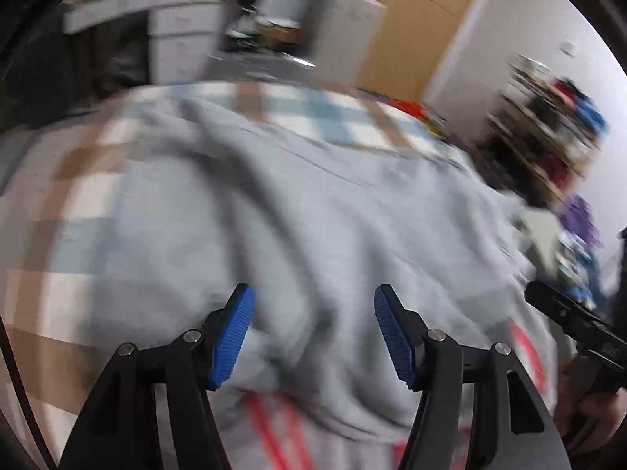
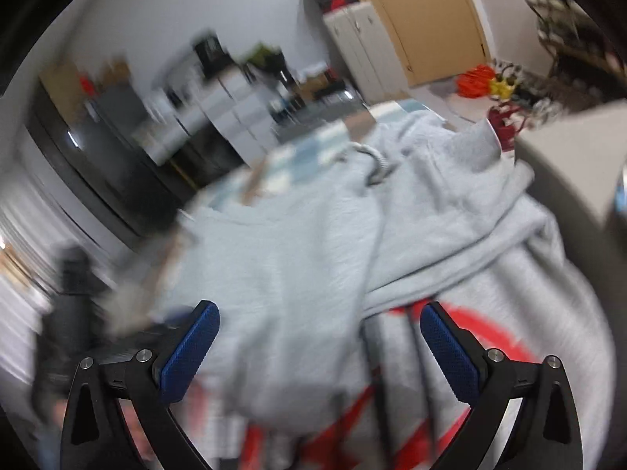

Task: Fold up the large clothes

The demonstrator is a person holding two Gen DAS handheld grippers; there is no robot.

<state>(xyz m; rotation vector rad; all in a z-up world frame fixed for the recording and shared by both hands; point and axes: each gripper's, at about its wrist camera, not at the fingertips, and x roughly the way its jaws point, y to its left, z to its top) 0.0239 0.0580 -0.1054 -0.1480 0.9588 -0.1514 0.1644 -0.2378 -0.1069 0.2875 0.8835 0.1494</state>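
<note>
A large light grey hoodie [image 1: 313,203] with red printed lettering lies rumpled on a checked cloth [image 1: 78,180]. My left gripper [image 1: 313,313] is open just above the hoodie's near part, holding nothing. In the right wrist view the same hoodie [image 2: 305,258] lies partly folded over itself, red print [image 2: 482,325] showing under the fold. My right gripper [image 2: 319,329] is open over it, empty. The right gripper's black body shows at the right edge of the left wrist view [image 1: 576,321]. Both views are motion-blurred.
The checked cloth [image 2: 282,164] covers the work surface. Behind are white cabinets [image 2: 364,51], a tan door [image 2: 431,19], dark furniture [image 2: 98,156] at left, cluttered shelves [image 1: 548,137] at right, and red and yellow items [image 2: 486,78] beyond the hoodie.
</note>
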